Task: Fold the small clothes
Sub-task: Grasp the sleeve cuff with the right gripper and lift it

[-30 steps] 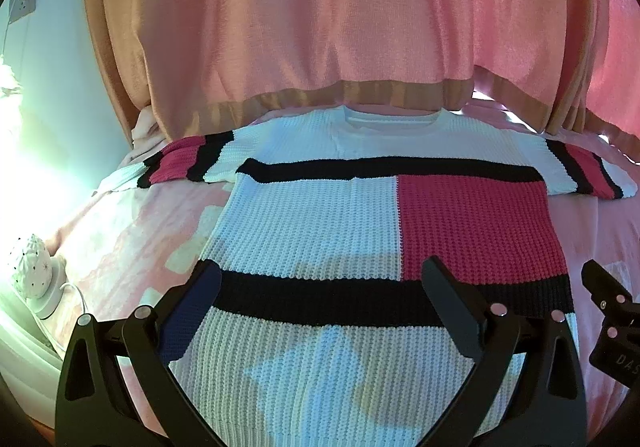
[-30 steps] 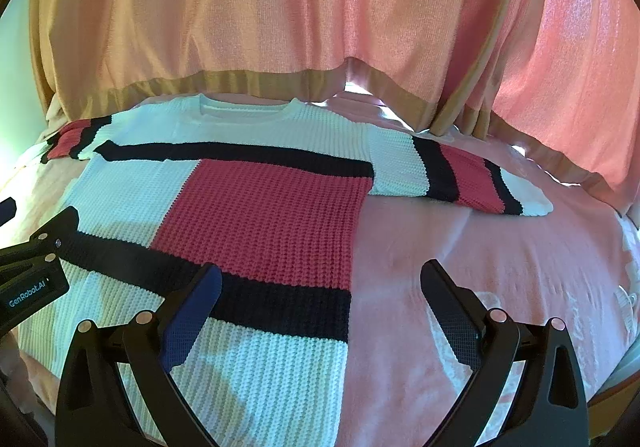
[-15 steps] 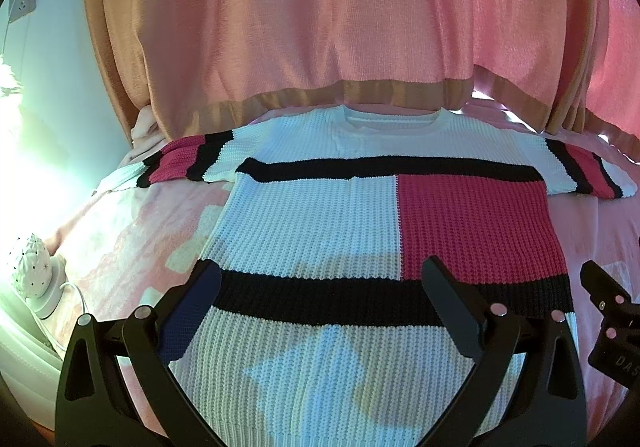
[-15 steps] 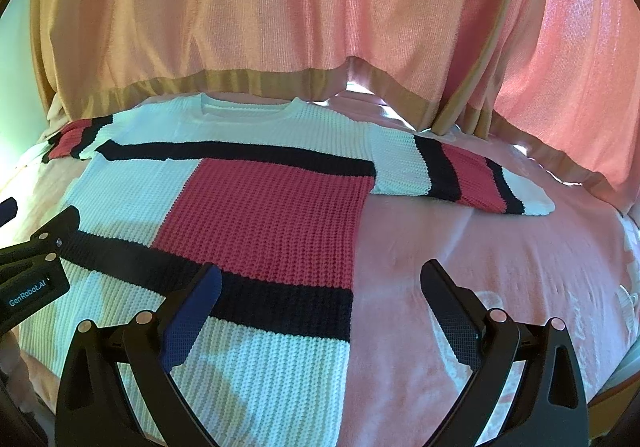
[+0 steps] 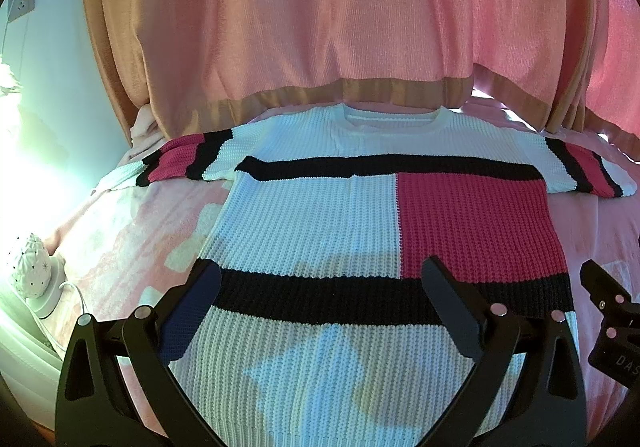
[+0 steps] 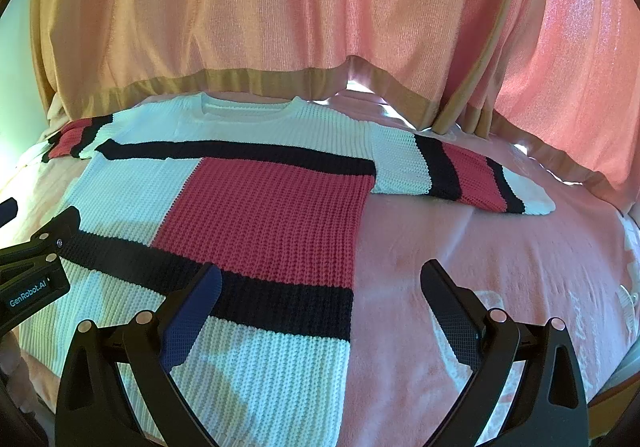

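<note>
A knit sweater [image 5: 320, 215] in white, black and pink-red blocks lies flat on the pink bed, collar far, both sleeves spread out sideways. It also shows in the right wrist view [image 6: 256, 215]. My left gripper [image 5: 320, 287] is open and empty above the sweater's lower black band. My right gripper [image 6: 320, 287] is open and empty over the sweater's lower right edge and the bedspread. The right sleeve [image 6: 460, 179] lies far right. Each gripper shows at the edge of the other's view.
Pink-orange curtains [image 5: 340, 27] hang right behind the bed [image 6: 500, 267]. A white lamp-like object [image 5: 32, 267] with a cable stands at the bed's left side. The bed's right edge [image 6: 624, 347] curves down at the right.
The right wrist view has shifted slightly, so the sweater sits a little further right in it. Both grippers remain open; the sweater has not moved.
</note>
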